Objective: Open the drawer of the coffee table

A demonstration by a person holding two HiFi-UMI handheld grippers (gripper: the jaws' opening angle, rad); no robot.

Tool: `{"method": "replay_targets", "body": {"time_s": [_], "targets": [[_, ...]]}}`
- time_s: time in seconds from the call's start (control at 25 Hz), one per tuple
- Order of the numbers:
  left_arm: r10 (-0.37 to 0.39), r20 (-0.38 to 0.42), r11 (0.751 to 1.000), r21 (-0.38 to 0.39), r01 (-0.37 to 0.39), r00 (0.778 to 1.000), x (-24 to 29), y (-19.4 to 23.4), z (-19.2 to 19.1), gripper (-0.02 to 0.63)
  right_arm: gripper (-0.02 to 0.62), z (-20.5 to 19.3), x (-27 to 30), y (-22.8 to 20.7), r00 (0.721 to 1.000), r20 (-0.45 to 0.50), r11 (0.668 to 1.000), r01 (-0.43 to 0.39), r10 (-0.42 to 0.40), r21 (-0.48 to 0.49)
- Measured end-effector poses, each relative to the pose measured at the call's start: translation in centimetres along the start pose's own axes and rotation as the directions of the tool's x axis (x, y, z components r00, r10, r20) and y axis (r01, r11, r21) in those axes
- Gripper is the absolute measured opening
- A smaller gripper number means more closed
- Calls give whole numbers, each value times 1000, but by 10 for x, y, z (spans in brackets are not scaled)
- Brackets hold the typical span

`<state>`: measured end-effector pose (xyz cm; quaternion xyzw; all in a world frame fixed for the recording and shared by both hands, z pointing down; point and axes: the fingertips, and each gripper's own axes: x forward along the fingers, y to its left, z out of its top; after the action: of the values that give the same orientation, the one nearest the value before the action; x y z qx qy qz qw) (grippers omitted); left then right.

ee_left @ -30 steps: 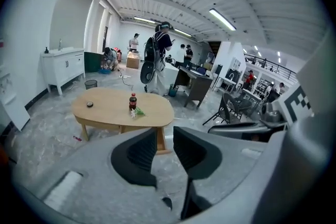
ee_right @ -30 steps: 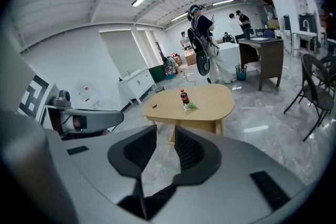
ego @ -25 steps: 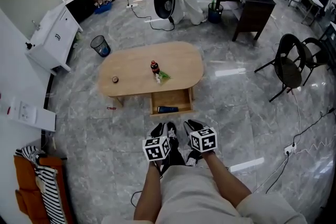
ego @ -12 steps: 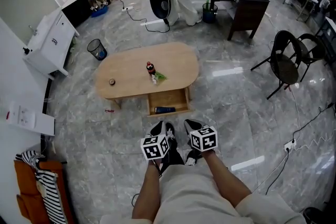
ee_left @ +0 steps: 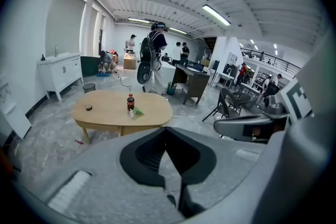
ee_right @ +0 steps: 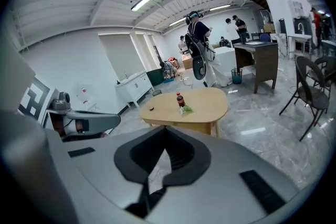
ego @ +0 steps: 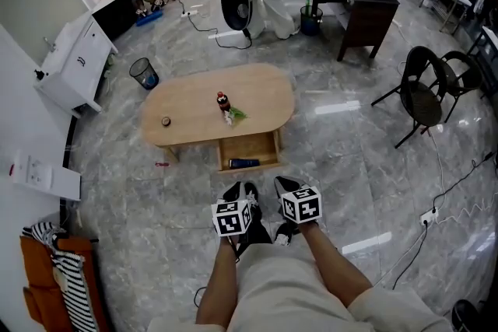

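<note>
Left tongs (ego: 243, 190) and right tongs (ego: 284, 185) closed on nothing; drawer (ego: 250, 145) of the coffee table (ego: 194, 106) stands open

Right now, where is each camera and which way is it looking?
Head view: on the person's head, looking steeply down at the coffee table and its open drawer; shows forearms, left gripper, right gripper.
Left gripper view: rides the left gripper, faces the table; shows its shut jaws.
Right gripper view: same from the right gripper, its jaws shut too.
Both gripper views share the table and bottle.

Open floor (ego: 187, 183) leads to the pulled-out drawer (ego: 261, 145)
</note>
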<state>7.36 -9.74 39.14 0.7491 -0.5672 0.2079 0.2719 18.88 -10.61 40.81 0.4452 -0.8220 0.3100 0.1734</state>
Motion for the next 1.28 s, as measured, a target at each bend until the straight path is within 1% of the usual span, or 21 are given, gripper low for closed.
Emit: {"method": "replay_targets", "body": {"time_s": [0.12, 0.28, 0.52, 0.68, 1.0, 1.28], "targets": [[-12, 6, 1000, -19, 12, 1000, -3, 2, -3, 11, 15, -4, 0, 1, 1000, -10, 1000, -2, 2, -5], [1, 12, 1000, -21, -1, 1000, -4, 6, -3, 12, 15, -8, -1, 2, 1000, -20, 1000, -5, 5, -15], [-8, 21, 1000, -15, 9, 1000, -3, 4, -3, 11, 15, -8, -5, -6, 1000, -16, 1000, 6, -6, -6], [-6, 22, 1000, 7, 6, 1000, -2, 0, -1, 12, 15, -9, -8, -15, 1000, -11, 1000, 14, -14, 6], [7, 27, 1000, 11, -7, 1000, -5, 3, 0, 12, 15, -5, -5, -5, 1000, -7, 999, -20, 20, -26], [8, 32, 1000, 16, -9, 999, -8, 5, -3, 12, 15, -5, -3, -2, 999, 2, 999, -34, 34, -29]]}}
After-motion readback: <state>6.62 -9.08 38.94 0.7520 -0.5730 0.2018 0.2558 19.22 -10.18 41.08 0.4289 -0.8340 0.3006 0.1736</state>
